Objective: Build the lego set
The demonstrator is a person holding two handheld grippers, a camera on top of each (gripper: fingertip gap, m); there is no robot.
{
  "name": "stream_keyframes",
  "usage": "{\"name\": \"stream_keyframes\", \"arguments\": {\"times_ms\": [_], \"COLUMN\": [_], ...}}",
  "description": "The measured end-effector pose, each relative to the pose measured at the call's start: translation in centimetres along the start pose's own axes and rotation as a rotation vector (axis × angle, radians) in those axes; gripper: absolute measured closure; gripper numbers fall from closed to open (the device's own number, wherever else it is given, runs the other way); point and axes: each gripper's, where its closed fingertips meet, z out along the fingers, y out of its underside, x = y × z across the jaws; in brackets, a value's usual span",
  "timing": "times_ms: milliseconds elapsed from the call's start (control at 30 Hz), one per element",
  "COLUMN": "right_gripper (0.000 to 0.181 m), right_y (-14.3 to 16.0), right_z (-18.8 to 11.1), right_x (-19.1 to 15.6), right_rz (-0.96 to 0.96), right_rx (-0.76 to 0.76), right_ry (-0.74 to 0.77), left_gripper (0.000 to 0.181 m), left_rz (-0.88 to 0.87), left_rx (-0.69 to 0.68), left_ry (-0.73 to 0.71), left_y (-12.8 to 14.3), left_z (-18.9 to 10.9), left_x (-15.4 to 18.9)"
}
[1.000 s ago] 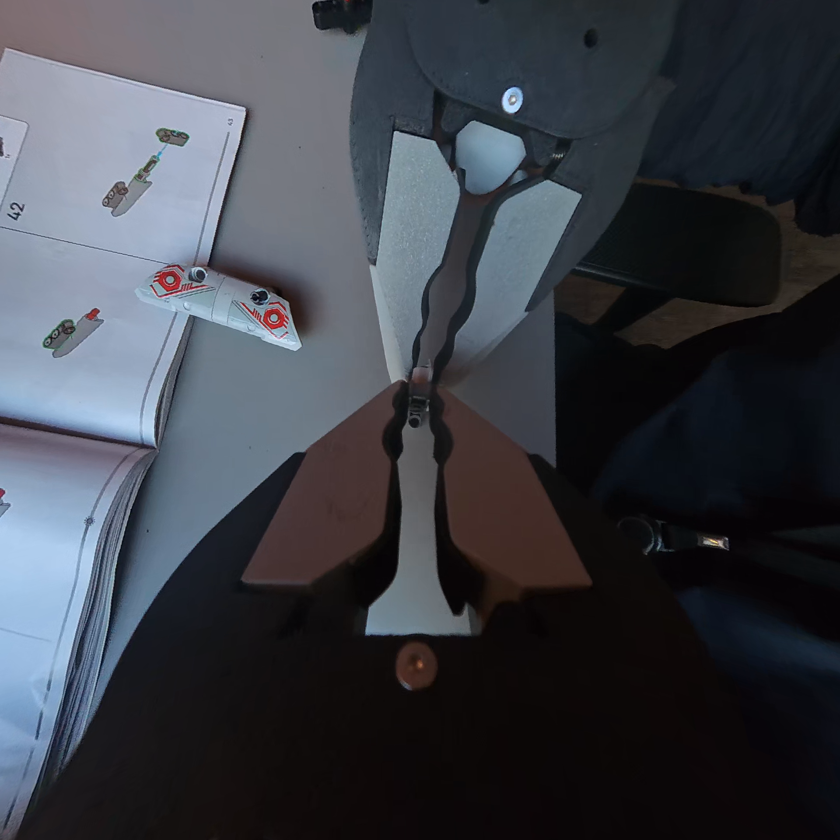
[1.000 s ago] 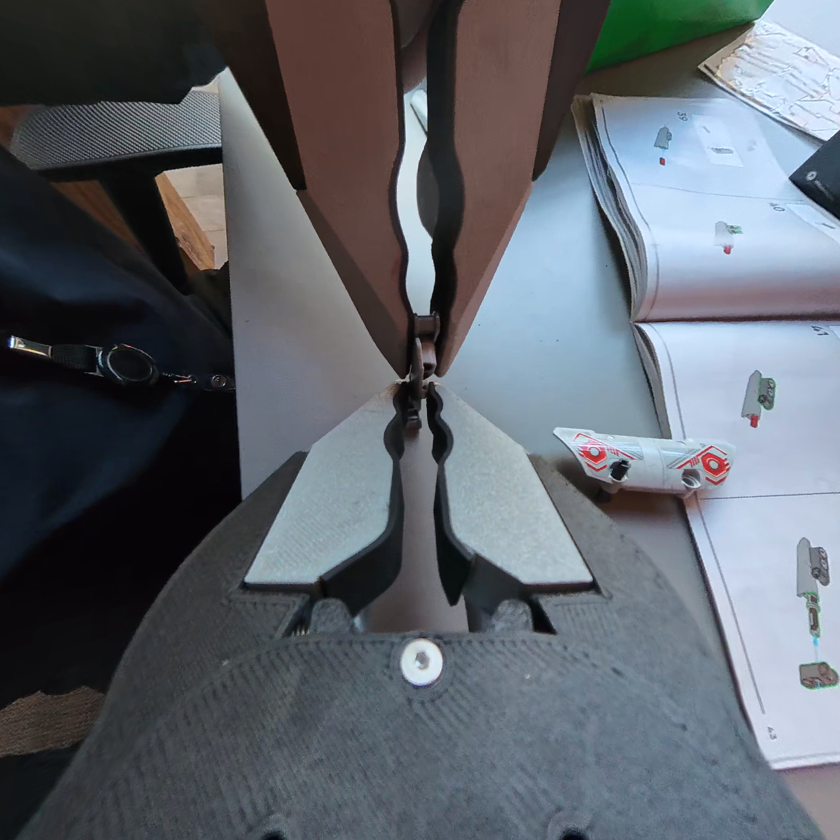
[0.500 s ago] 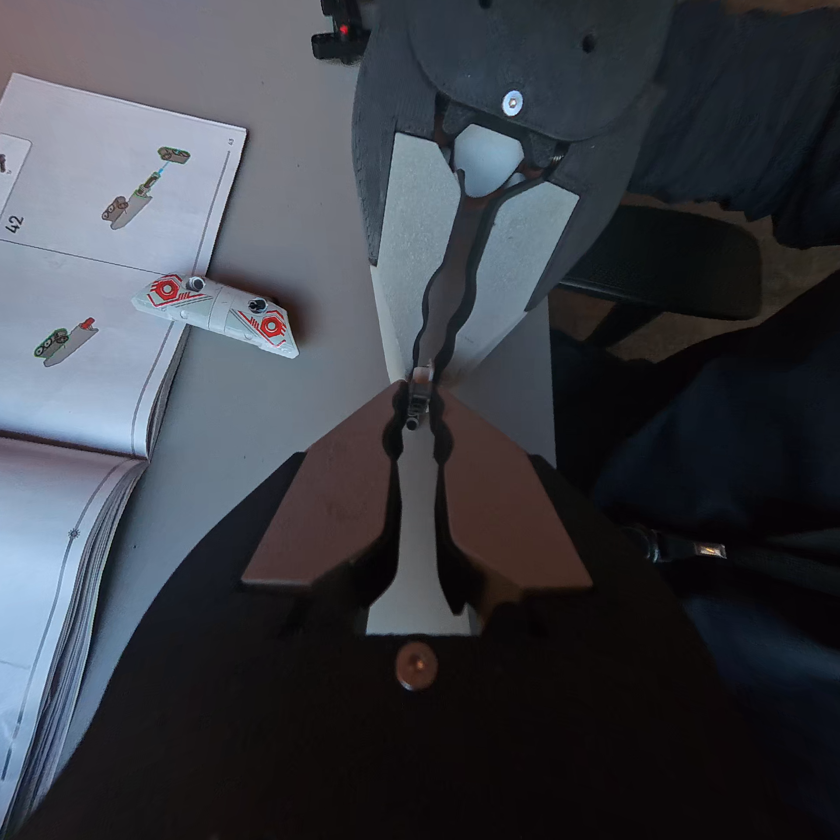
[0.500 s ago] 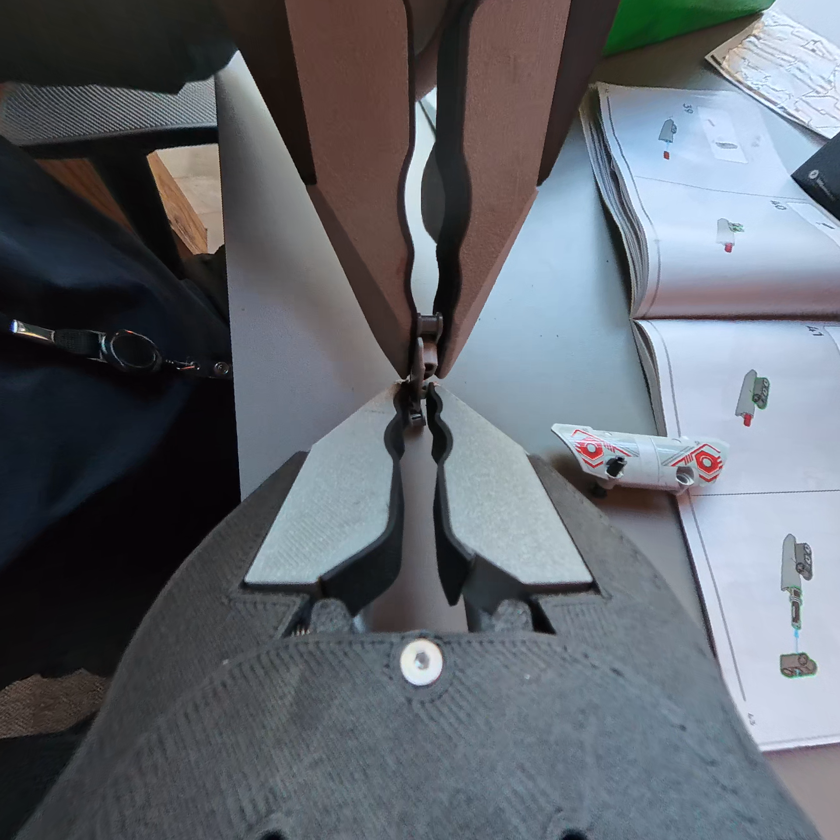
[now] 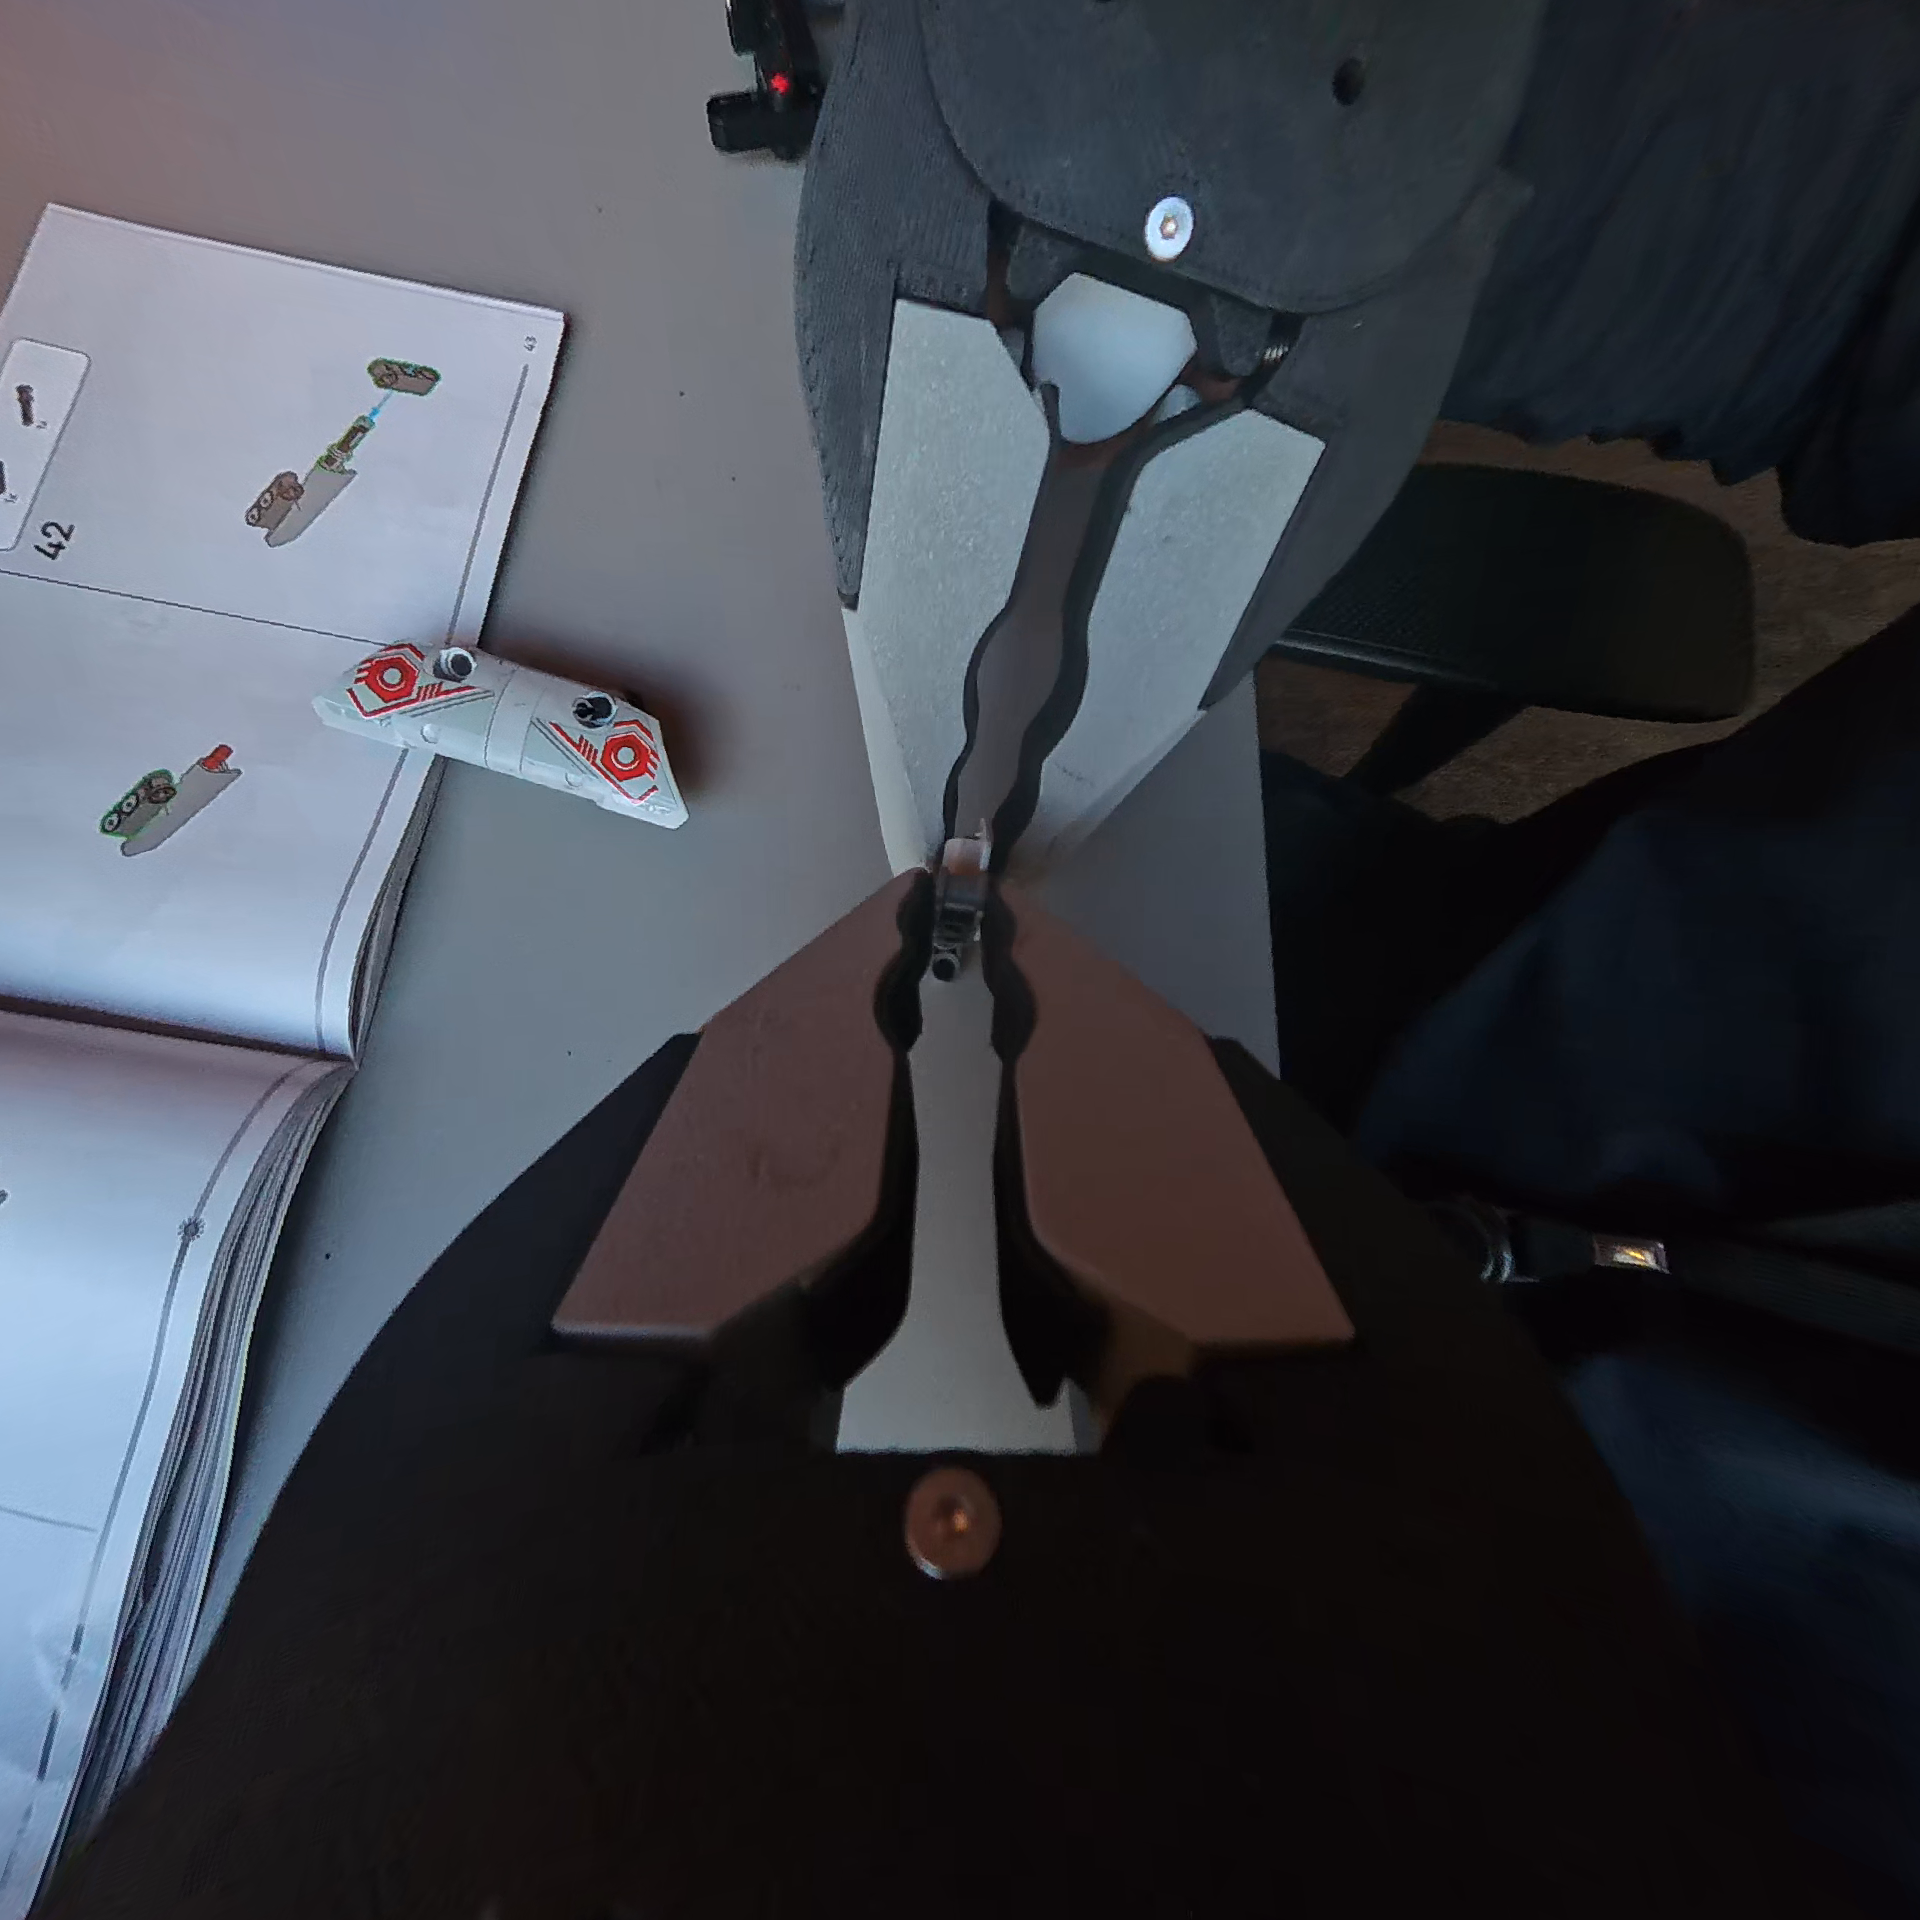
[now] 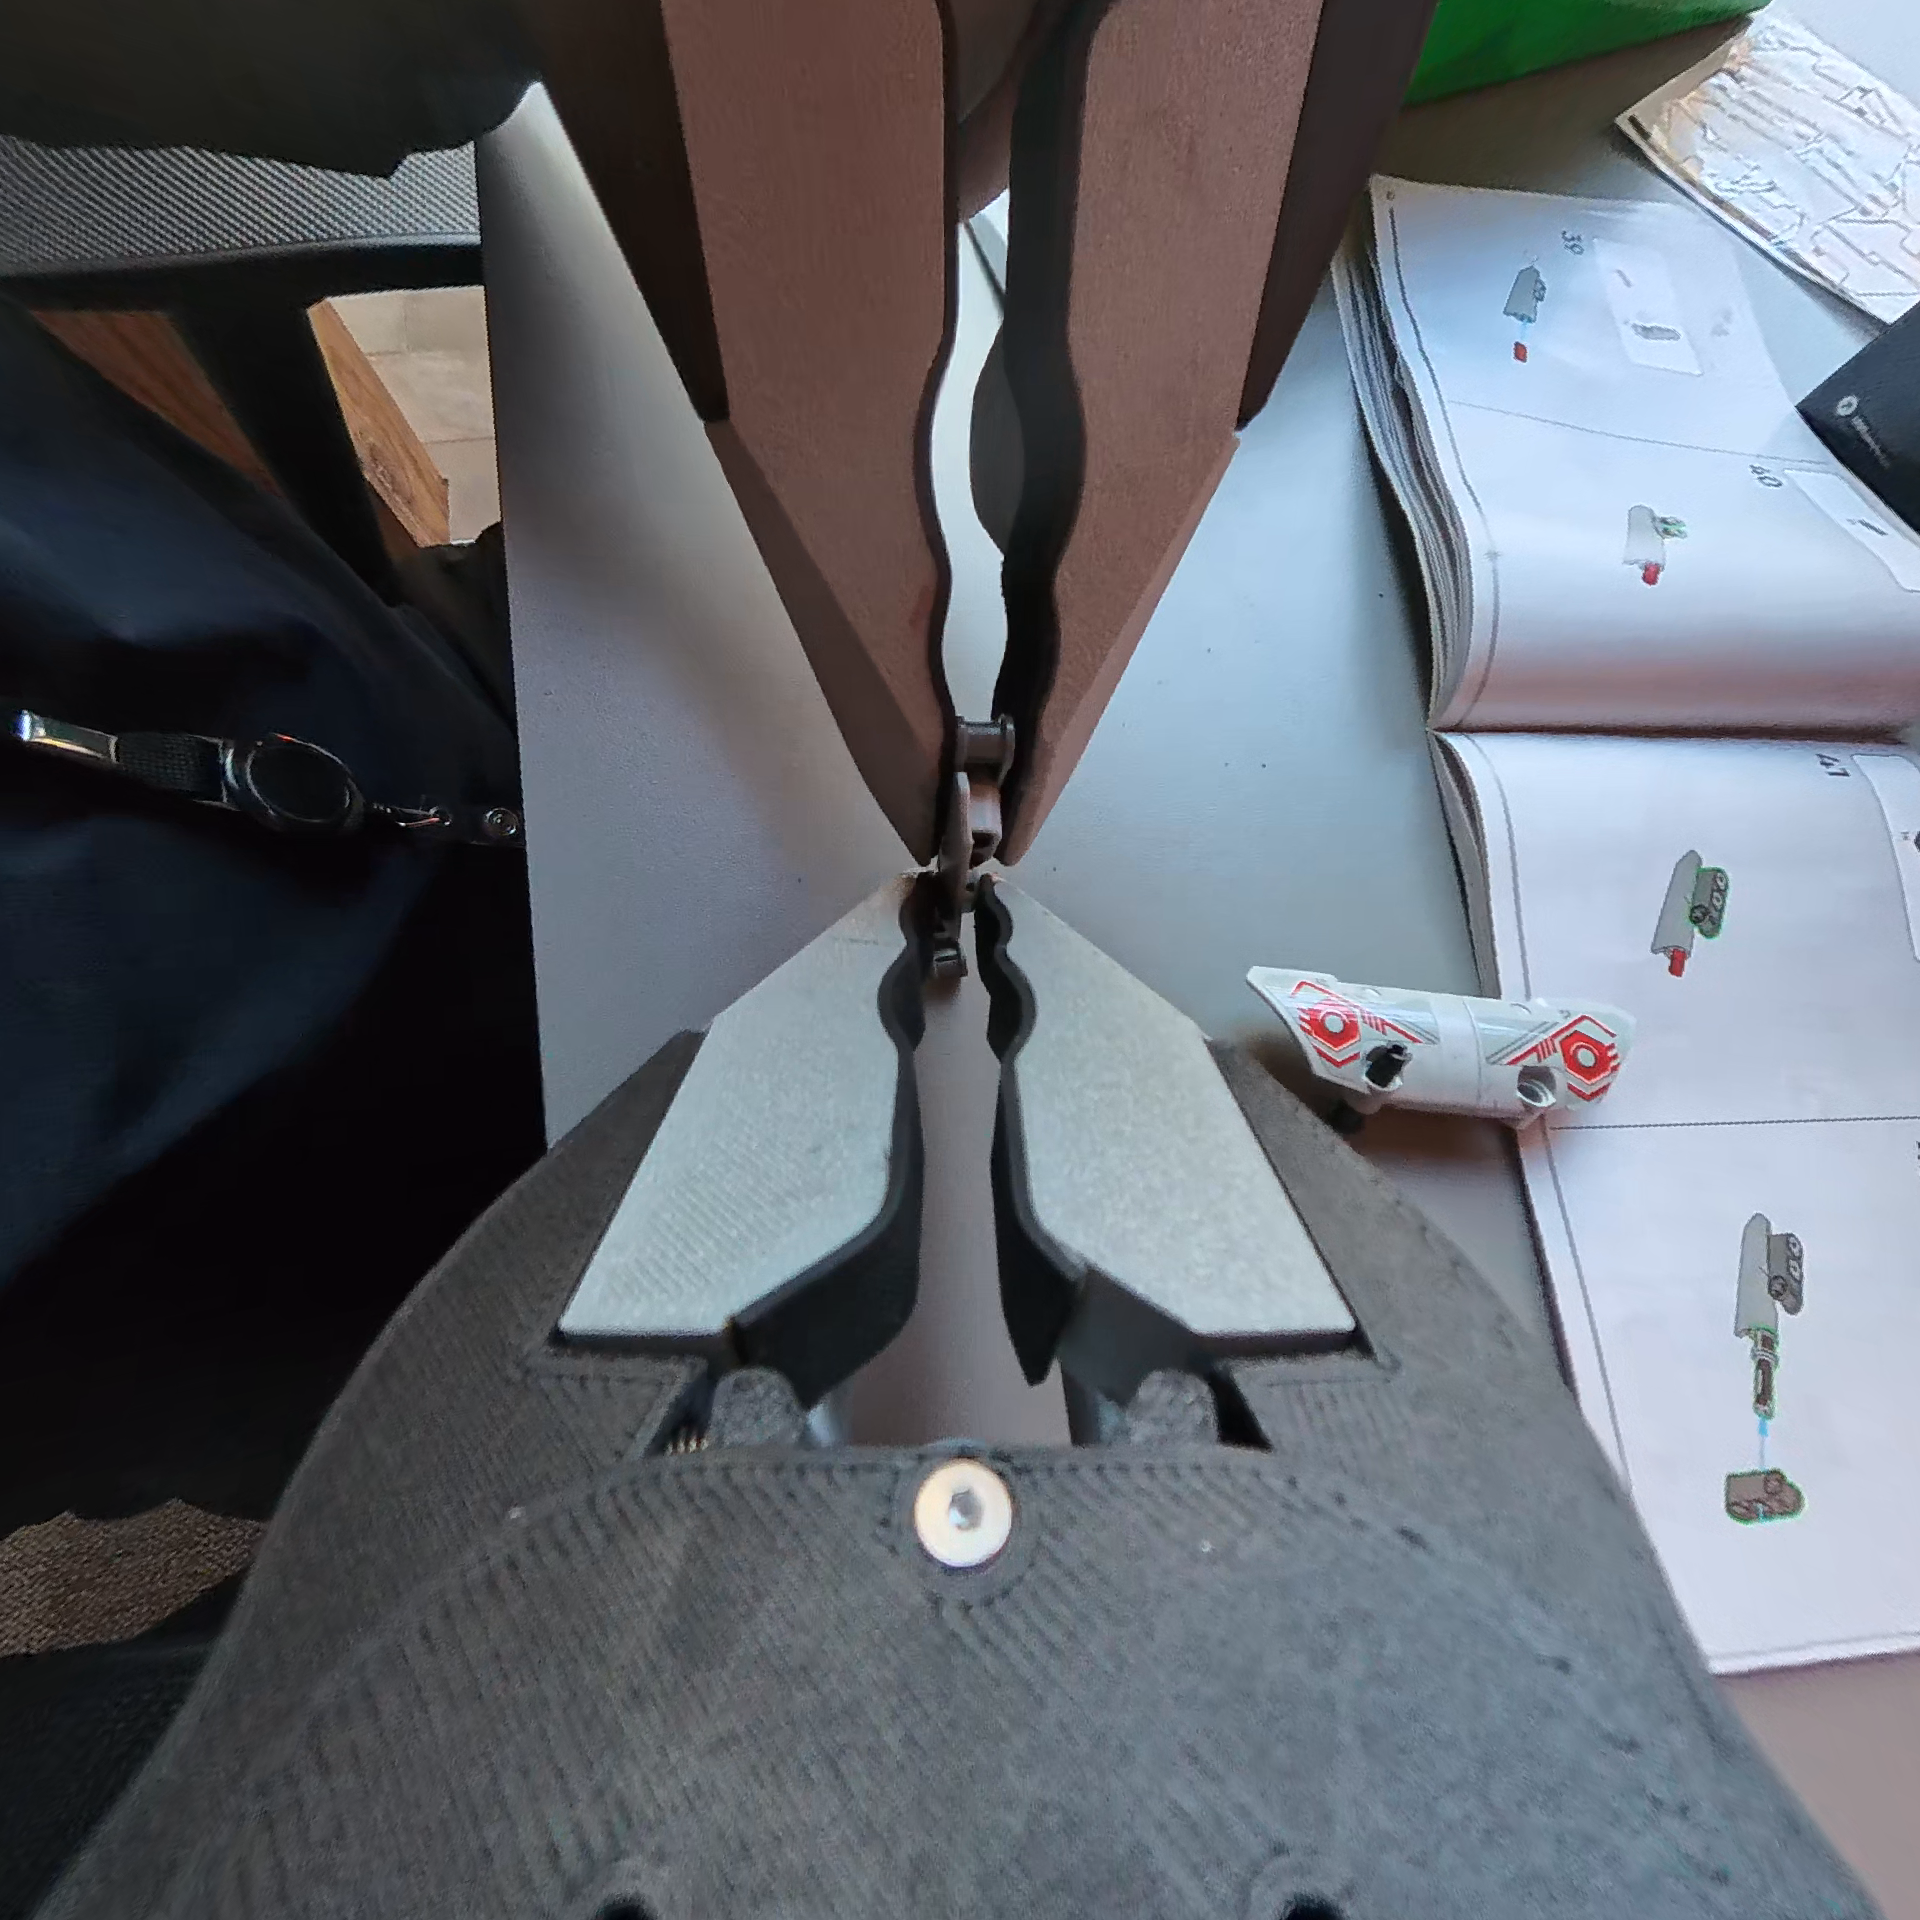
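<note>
My left gripper (image 5: 956, 914), with brown fingers, is shut on a small dark connector piece (image 5: 951, 925). My right gripper (image 6: 951, 909), with grey fingers, is shut on a small dark pin (image 6: 948, 940). The two grippers meet tip to tip above the table edge, and the two pieces touch end to end. The connector also shows in the right wrist view (image 6: 977, 790), between the brown fingers. A white lego assembly (image 5: 499, 727) with red hexagon markings lies on the table beside the open instruction booklet (image 5: 208, 623). It also shows in the right wrist view (image 6: 1444, 1039).
The booklet (image 6: 1662, 935) covers the table to one side. A black lego part (image 5: 764, 94) lies at the far end. A green box (image 6: 1558, 42) and a black box (image 6: 1870, 416) stand beyond the booklet. A black chair (image 5: 1507, 592) and a person's dark clothing (image 6: 208, 935) are past the table edge. The tips of both grippers are at nearly the same place.
Both grippers stay shut and tip to tip. They have shifted slightly together, so the booklet and the white assembly sit a little differently in both views.
</note>
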Motion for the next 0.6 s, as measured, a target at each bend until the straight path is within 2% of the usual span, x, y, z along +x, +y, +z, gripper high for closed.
{"name": "stream_keyframes", "arguments": {"times_ms": [433,600], "right_gripper": [0.177,0.177], "right_y": [0.25,0.27], "right_z": [0.01,0.13], "right_x": [0.03,0.10], "right_rz": [0.007,0.016], "right_rx": [0.002,0.031], "right_ry": [-0.013,-0.013], "left_gripper": [0.175,0.176], "left_rz": [-0.007,-0.029], "left_rx": [0.032,0.102], "left_ry": [0.019,0.054], "left_y": [-0.03,-0.16], "left_z": [0.13,0.24], "left_x": [-0.07,-0.09]}}
